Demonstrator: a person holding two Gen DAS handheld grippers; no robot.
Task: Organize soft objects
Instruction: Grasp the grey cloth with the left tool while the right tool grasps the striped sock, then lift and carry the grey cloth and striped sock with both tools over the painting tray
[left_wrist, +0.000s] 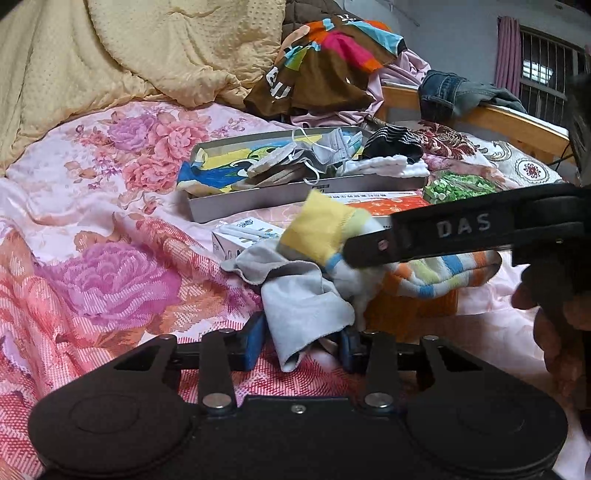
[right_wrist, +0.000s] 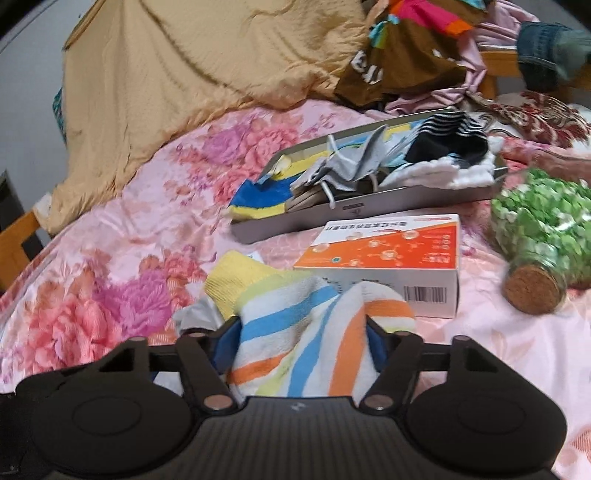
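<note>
A grey cloth lies between the blue pads of my left gripper, which is shut on it low over the bed. My right gripper is shut on a striped sock with a yellow cuff; it also shows in the left wrist view, reaching in from the right with the sock. A grey tray behind holds socks, a face mask and cloths; it also shows in the right wrist view.
An orange and white box lies in front of the tray. A jar of green pieces with a cork lid lies at the right. A yellow quilt and a pile of clothes fill the back. A small white box lies on the floral sheet.
</note>
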